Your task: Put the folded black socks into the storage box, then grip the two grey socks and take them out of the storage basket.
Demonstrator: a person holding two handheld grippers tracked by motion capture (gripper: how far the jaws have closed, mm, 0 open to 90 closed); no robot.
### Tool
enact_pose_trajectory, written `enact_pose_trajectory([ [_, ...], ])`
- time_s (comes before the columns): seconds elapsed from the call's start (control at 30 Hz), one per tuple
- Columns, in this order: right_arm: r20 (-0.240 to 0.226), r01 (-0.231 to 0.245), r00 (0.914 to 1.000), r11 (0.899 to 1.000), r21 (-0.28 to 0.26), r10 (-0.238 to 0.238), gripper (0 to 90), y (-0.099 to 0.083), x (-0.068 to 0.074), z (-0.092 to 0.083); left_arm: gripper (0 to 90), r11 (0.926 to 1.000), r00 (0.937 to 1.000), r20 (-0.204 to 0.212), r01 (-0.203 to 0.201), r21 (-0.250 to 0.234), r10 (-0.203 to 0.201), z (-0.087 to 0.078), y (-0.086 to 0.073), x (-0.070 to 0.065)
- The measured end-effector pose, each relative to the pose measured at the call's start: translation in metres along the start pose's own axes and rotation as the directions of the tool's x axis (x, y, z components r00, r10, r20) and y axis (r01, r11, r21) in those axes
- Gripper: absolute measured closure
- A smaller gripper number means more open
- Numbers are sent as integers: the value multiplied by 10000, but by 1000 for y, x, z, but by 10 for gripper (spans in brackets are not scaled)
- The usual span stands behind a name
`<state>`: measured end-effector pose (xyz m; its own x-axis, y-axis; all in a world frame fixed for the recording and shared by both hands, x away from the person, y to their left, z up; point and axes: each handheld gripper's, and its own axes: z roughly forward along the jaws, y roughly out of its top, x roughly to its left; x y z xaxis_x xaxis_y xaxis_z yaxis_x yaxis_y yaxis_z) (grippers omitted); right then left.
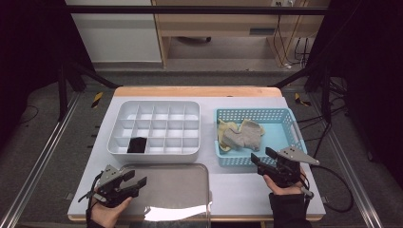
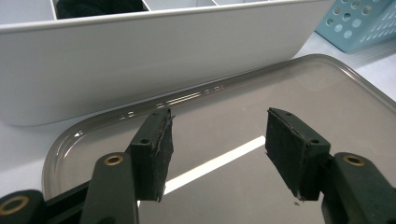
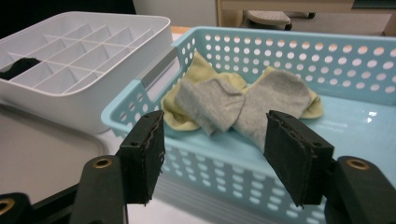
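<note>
I have the right gripper [image 3: 212, 158] hanging just outside the near wall of the blue basket [image 3: 224, 172], its fingers [image 3: 142, 154] spread wide with nothing between them. Beyond the fingertips and over that wall lie the grey socks [image 3: 243, 105], resting on a yellow sock [image 3: 196, 74] on the basket floor; they are ahead of the fingers and a little above the gap, not touching either pad. In the high view the right gripper [image 1: 267, 161] sits at the basket's near edge, with the grey socks [image 1: 243, 137] a short way beyond it.

My left gripper [image 2: 215, 149] is over the grey tray [image 2: 327, 107], its fingers also wide and empty. Just past them rises the near wall of the white divided box [image 2: 140, 65]. A dark item [image 1: 137, 145] lies in one near compartment of that box, well apart from both pairs of fingers.
</note>
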<state>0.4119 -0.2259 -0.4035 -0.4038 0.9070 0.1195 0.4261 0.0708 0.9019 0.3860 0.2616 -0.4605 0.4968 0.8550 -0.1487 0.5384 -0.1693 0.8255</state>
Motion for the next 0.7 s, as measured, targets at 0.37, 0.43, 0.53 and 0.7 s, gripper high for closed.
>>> enact_pose_trajectory([
  [0.37, 170, 105, 9998, 9999, 33, -106, 352, 30, -2, 20, 404, 9999, 9999, 73, 82, 93, -82, 2, -1, 3],
  [0.43, 193, 61, 9998, 10000, -11, -61, 344, 35, -3, 23, 404, 9999, 9999, 109, 92, 94, -93, 2, -1, 3],
  [0.53, 203, 8, 9998, 10000, -38, -7, 338, 41, -5, 28, 404, 9999, 9999, 122, 78, 122, -80, 3, -1, 4],
  [0.7, 367, 12, 9993, 10000, -36, -10, 334, 50, -10, 36, 405, 9999, 9999, 136, 92, 99, -93, 3, -1, 5],
])
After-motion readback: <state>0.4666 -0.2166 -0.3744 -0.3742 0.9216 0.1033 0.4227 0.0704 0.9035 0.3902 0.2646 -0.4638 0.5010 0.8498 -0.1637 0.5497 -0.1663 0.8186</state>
